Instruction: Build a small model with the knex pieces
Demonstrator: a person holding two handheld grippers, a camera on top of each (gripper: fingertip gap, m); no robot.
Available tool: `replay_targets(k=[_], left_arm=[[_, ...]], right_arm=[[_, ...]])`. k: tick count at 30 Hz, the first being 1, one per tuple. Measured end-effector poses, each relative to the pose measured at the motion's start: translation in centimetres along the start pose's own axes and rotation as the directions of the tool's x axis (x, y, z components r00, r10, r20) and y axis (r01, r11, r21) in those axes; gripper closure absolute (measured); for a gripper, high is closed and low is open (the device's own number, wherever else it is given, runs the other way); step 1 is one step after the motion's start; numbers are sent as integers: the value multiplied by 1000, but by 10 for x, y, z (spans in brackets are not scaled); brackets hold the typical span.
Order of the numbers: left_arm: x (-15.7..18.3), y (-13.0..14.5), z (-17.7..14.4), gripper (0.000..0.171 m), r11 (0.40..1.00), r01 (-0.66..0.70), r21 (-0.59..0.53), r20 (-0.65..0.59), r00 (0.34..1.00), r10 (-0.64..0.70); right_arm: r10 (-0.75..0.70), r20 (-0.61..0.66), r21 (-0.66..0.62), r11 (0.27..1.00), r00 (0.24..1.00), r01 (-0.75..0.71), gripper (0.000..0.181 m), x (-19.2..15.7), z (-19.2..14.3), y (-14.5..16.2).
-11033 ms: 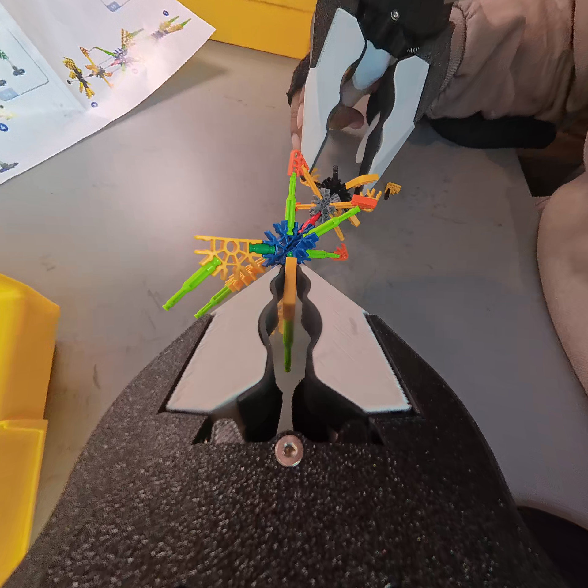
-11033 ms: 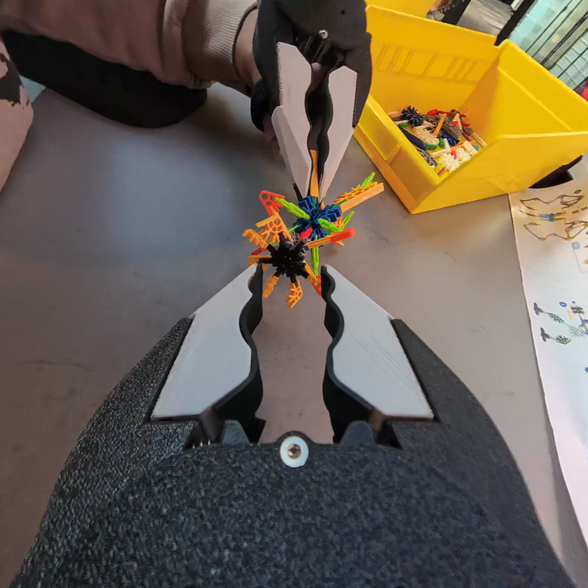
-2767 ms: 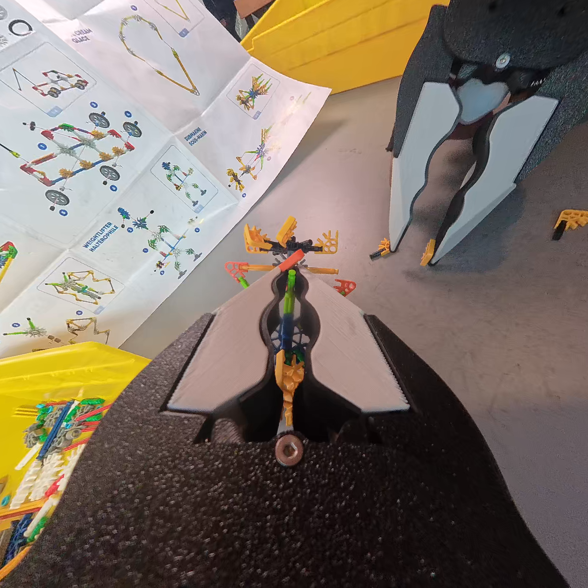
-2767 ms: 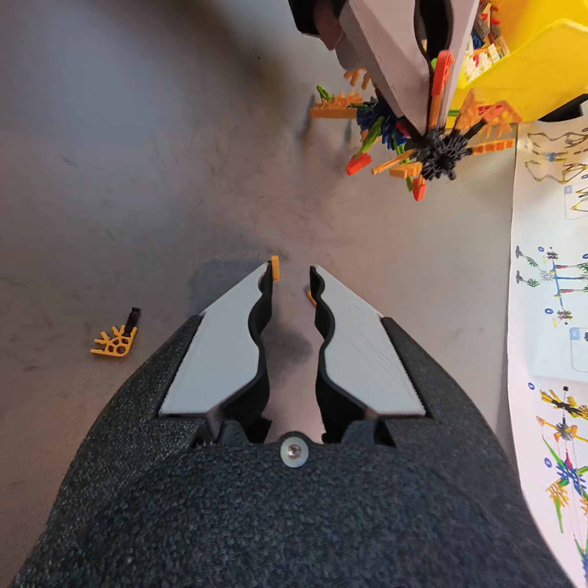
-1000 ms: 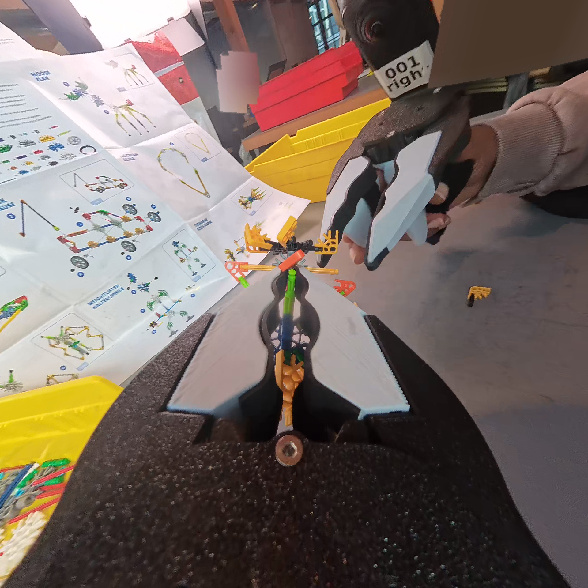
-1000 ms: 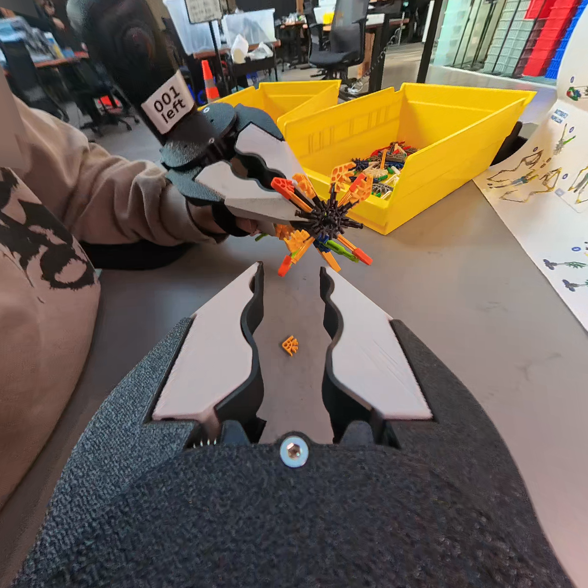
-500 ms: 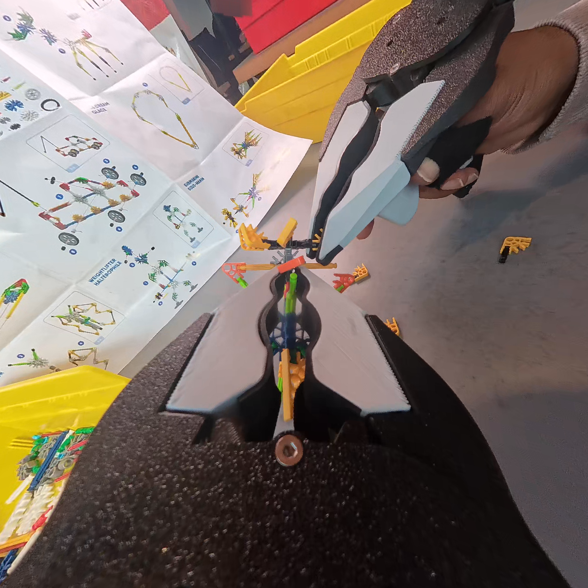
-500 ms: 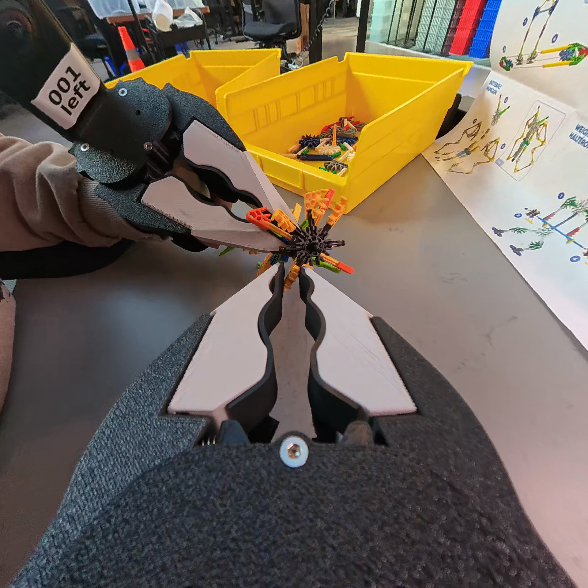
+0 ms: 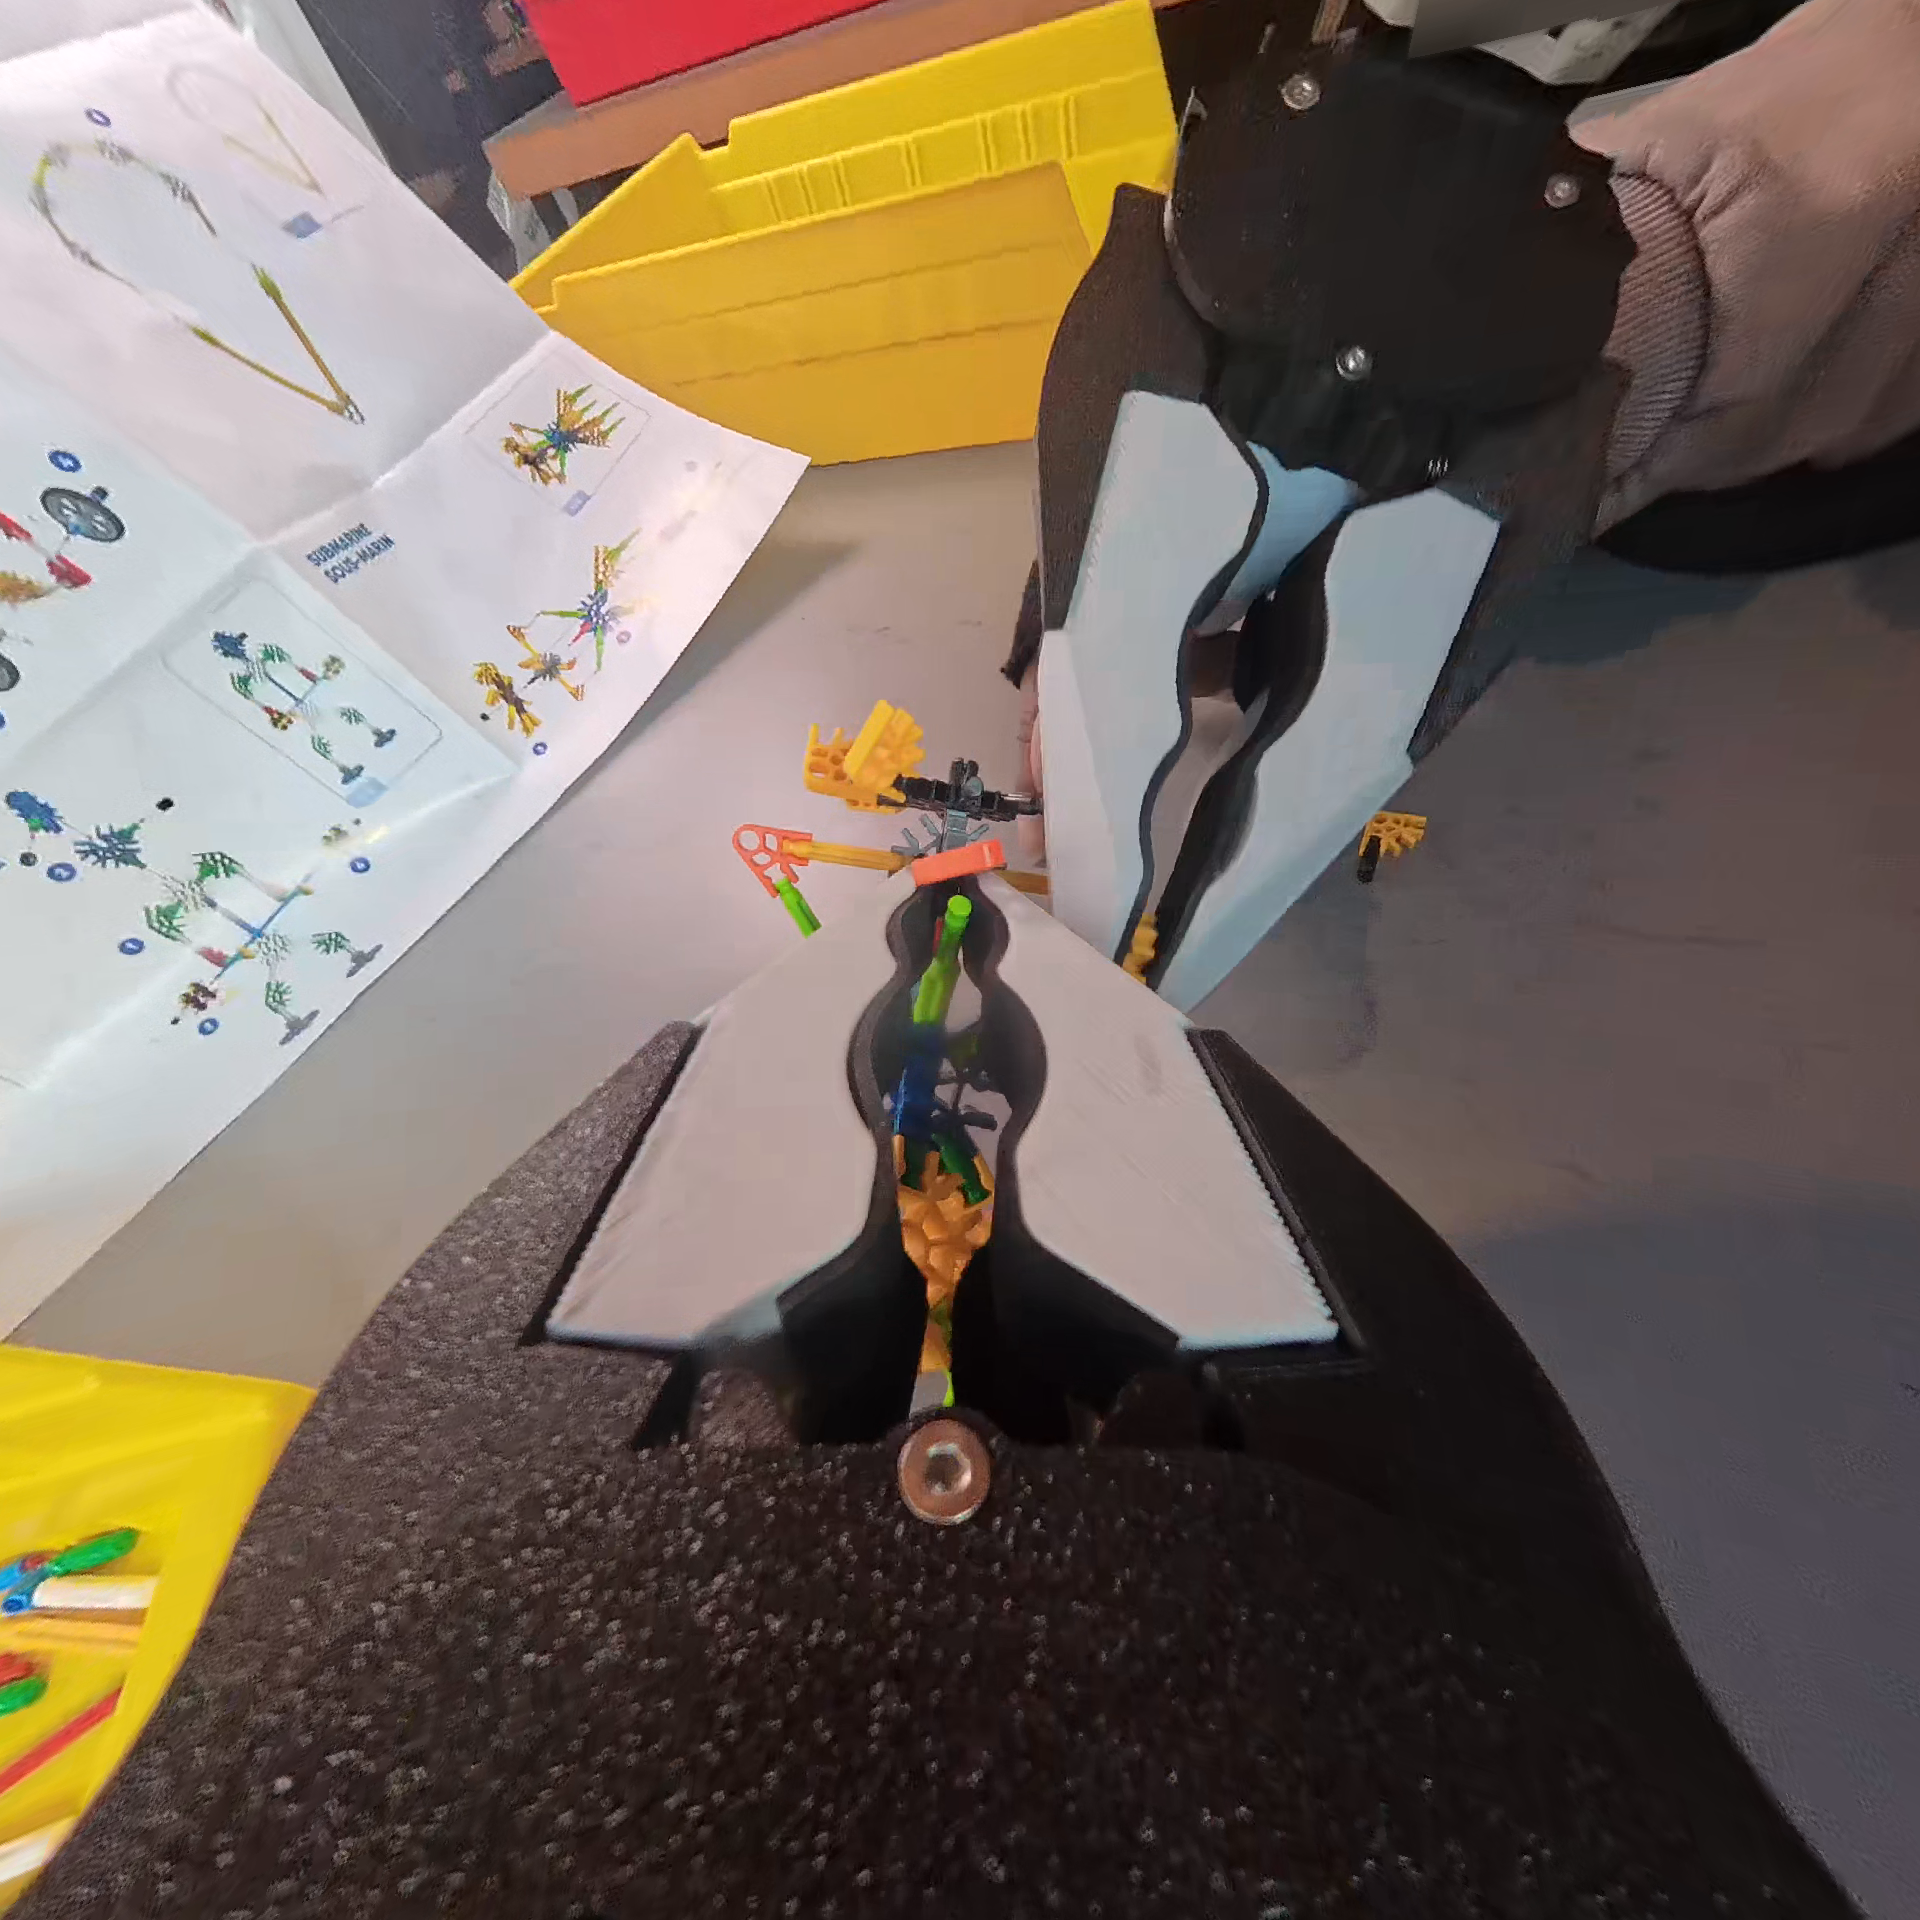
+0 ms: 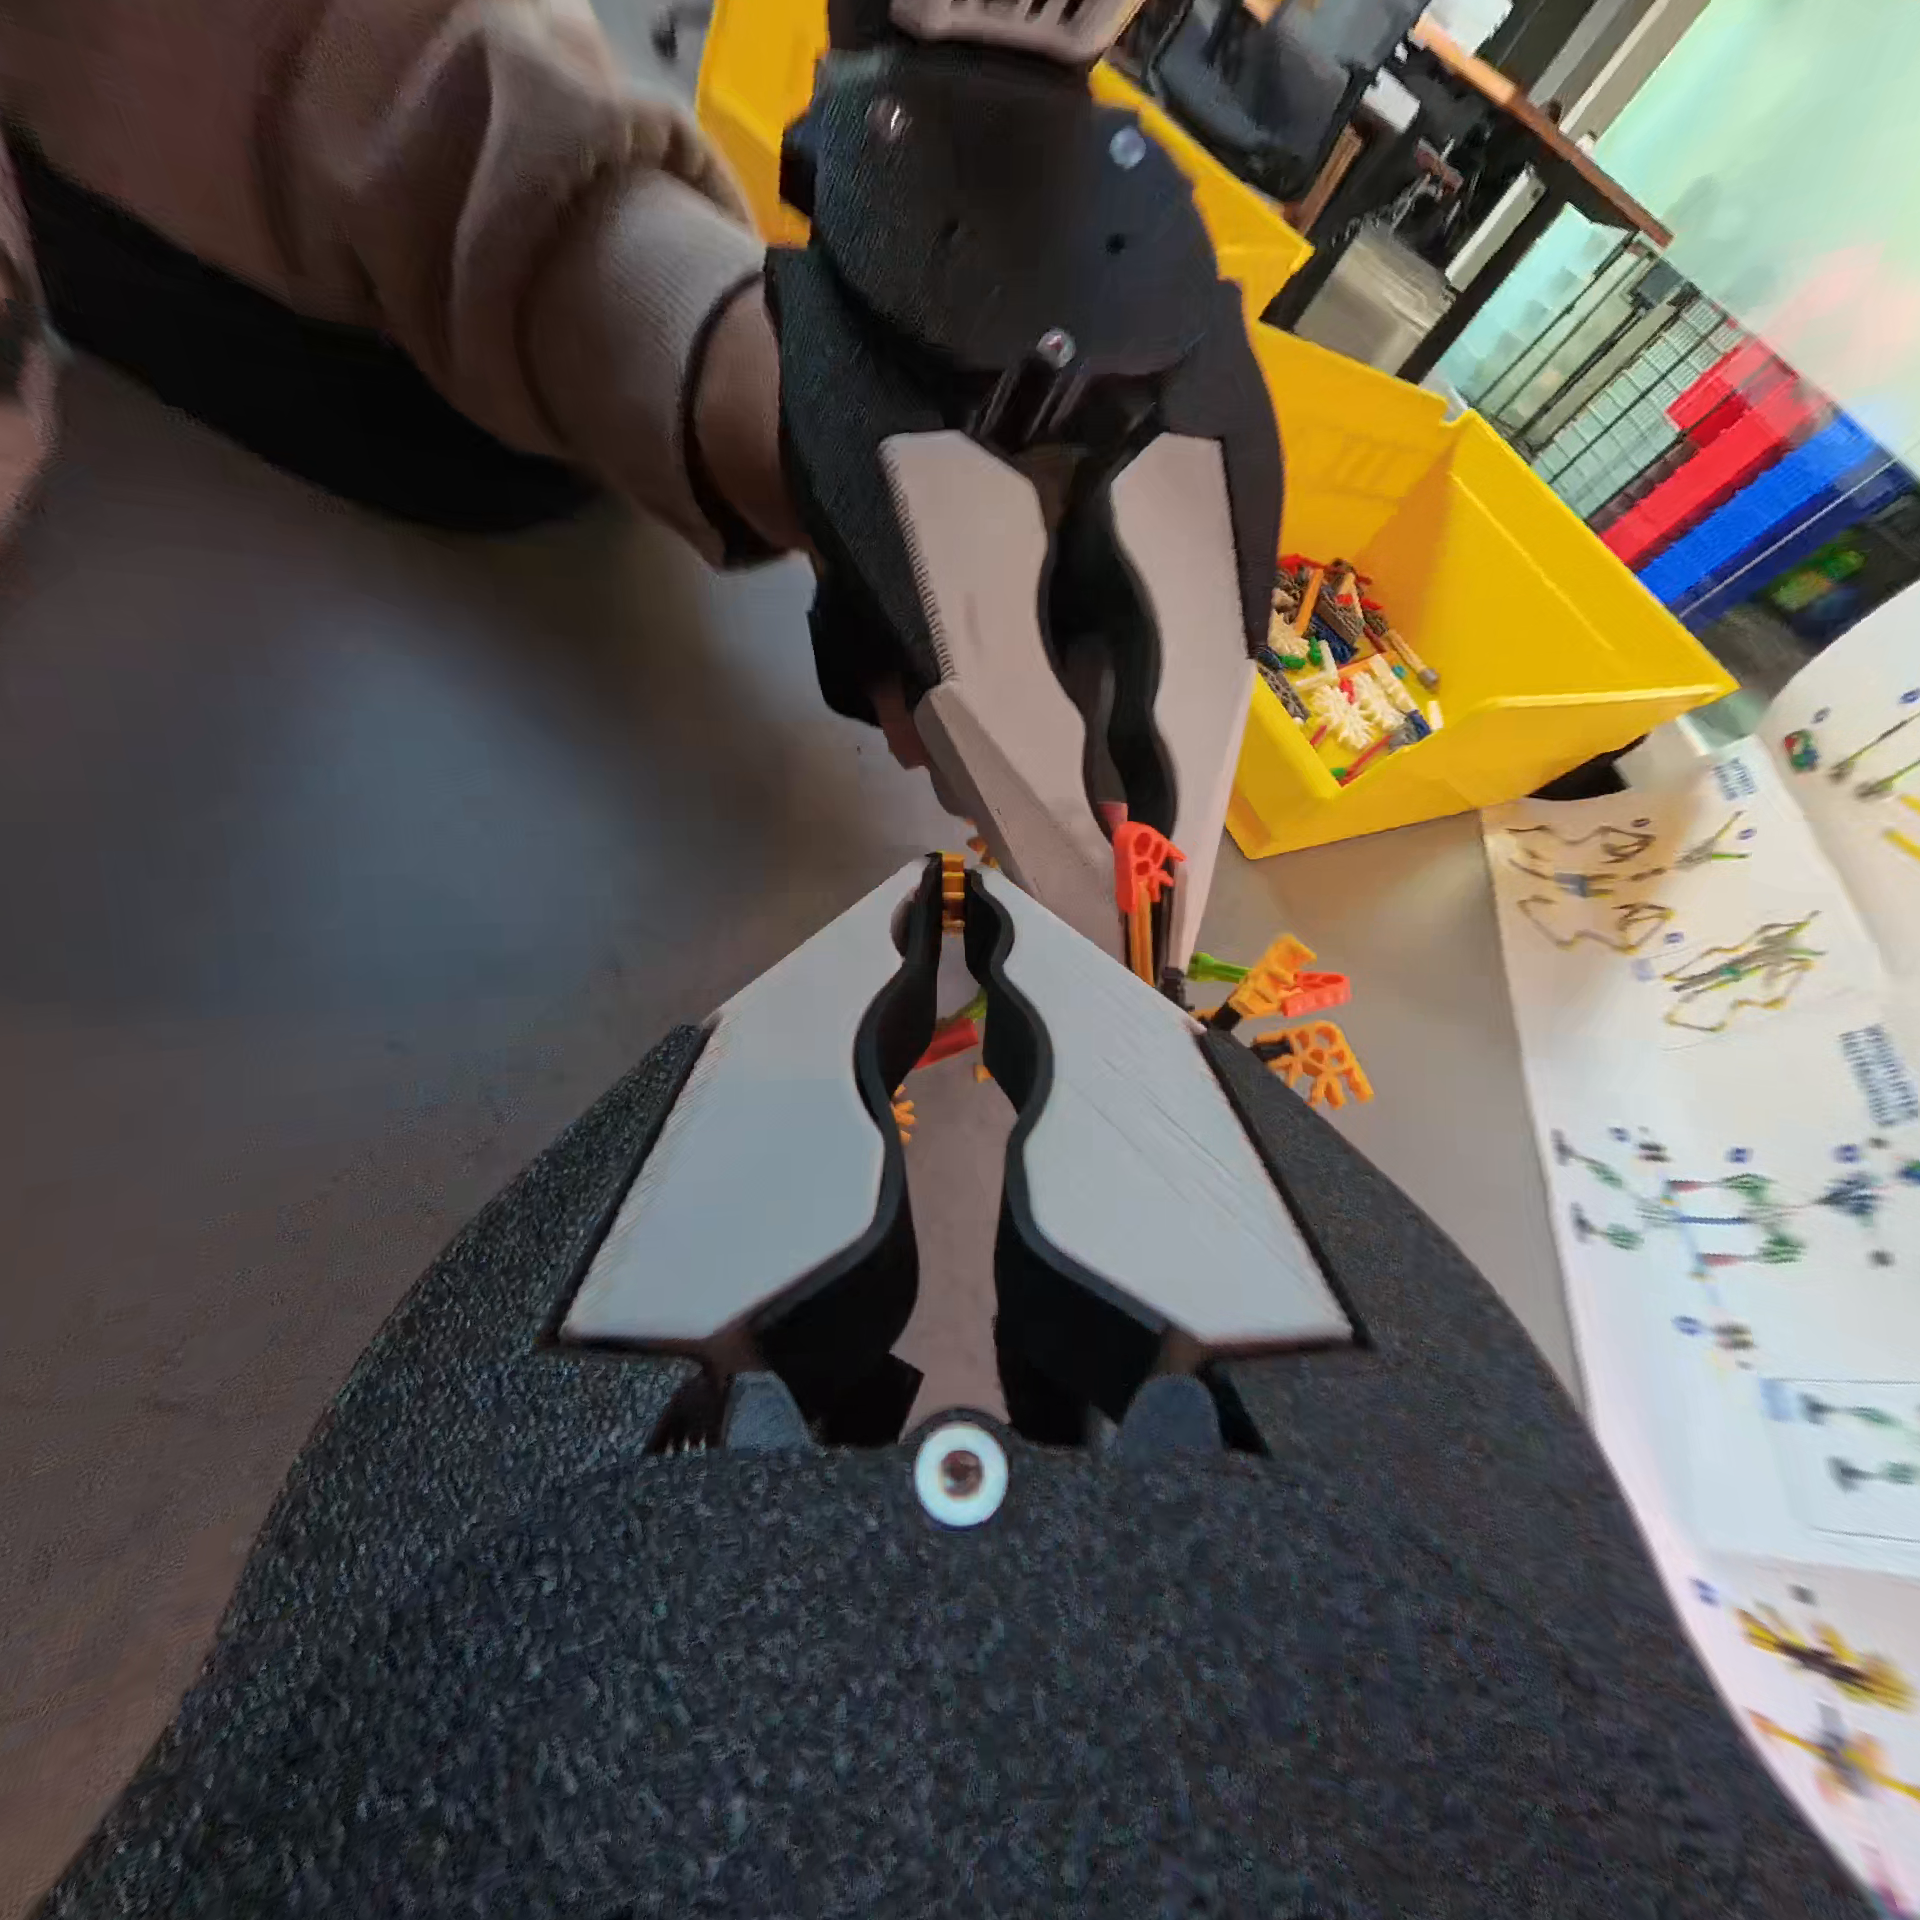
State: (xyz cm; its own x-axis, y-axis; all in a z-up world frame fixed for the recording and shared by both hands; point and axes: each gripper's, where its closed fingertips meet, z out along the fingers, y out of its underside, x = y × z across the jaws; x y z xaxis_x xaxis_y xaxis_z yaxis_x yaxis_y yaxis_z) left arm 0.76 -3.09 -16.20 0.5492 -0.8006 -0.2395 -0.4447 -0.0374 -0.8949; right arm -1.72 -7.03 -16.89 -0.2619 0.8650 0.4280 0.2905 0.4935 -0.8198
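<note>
Left tongs [image 9: 951, 899] clamp rod model [image 9: 940, 1101]; right tongs [image 10: 953, 883] pinch orange piece [image 10: 952, 885].

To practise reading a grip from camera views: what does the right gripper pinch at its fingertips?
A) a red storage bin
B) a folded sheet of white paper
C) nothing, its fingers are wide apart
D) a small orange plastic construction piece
D: in the right wrist view the right gripper has its tips closed on a small orange plastic construction piece.
</note>
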Motion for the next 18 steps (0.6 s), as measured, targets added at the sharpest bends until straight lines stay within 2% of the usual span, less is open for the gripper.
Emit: replay_targets(k=[1, 3, 6, 8, 10, 11, 15, 18], left_arm=[[-1, -2, -1, 169, 1000, 28, 11, -11, 1000, -28], [-10, -1, -5, 169, 996, 89, 25, 0, 996, -89], [-23, 1, -13, 169, 989, 142, 52, 33, 989, -144], [-27, 2, -15, 168, 984, 165, 67, 41, 985, -168], [-30, 3, -16, 168, 986, 156, 63, 56, 986, -160], [-29, 4, -15, 168, 987, 148, 59, 61, 987, -152], [-25, 6, -13, 168, 993, 107, 47, 66, 992, -110], [-21, 7, -11, 168, 997, 70, 31, 65, 995, -72]], right_arm=[[-42, 5, -30, 999, 999, 43, 180, -2, 1, 1], [56, 66, 9, 998, 996, -57, 180, -3, -5, -2], [56, 92, -18, 998, 994, -54, 180, -4, -14, 8], [112, 110, -113, 989, 988, -100, 180, -4, -16, 28], [164, 108, -268, 955, 980, -131, 177, -6, -15, 65], [176, 96, -348, 928, 980, -133, 165, -6, -14, 85], [223, 8, -233, 948, 975, -215, 148, 16, -20, 65], [321, -39, -44, 945, 946, -323, 147, 39, -31, 35]])
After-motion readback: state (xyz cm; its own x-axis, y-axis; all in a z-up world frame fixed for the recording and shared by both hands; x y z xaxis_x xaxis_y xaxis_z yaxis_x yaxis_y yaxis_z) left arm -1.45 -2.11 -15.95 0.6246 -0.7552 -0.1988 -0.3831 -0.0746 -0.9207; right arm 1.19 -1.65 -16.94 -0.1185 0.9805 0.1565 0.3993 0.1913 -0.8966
